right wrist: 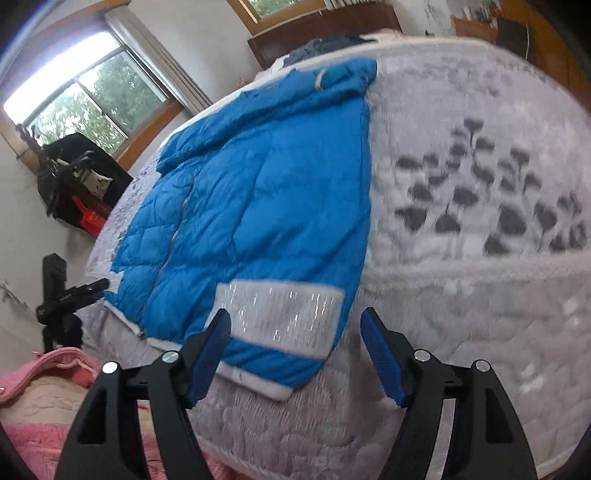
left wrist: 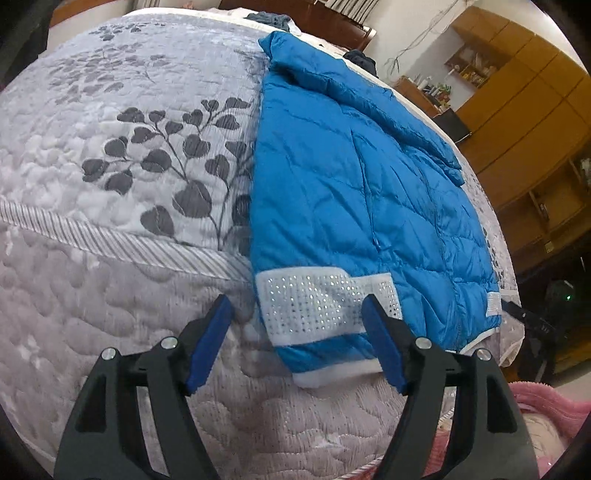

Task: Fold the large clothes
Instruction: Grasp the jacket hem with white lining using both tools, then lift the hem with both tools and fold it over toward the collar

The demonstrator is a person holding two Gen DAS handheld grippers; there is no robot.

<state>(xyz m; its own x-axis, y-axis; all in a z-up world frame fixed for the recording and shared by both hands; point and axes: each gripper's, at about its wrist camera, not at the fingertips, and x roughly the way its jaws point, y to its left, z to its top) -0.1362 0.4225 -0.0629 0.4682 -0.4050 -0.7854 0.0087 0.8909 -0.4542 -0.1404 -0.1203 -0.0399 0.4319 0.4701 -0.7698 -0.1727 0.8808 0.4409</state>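
A blue quilted jacket (left wrist: pixel 354 192) lies flat on the bed, folded lengthwise, hood toward the headboard. Its near end carries a white studded band (left wrist: pixel 317 299) and a white hem. My left gripper (left wrist: pixel 299 314) hangs open just above that band, fingers astride it, holding nothing. From the right wrist the same jacket (right wrist: pixel 258 192) spreads left of centre, with its white band (right wrist: pixel 280 314) nearest. My right gripper (right wrist: pixel 295 328) is open over the band's right corner and the jacket's straight right edge, with nothing in it.
The bed has a grey-white quilted cover (left wrist: pixel 122 155) with dark leaf prints. Dark clothes (left wrist: pixel 269 18) lie near the wooden headboard. Wooden cabinets (left wrist: pixel 517 96) stand along one side, a window (right wrist: pixel 85 88) and black stand (right wrist: pixel 59 295) on the other. Pink fabric (right wrist: pixel 44 373) sits below the bed edge.
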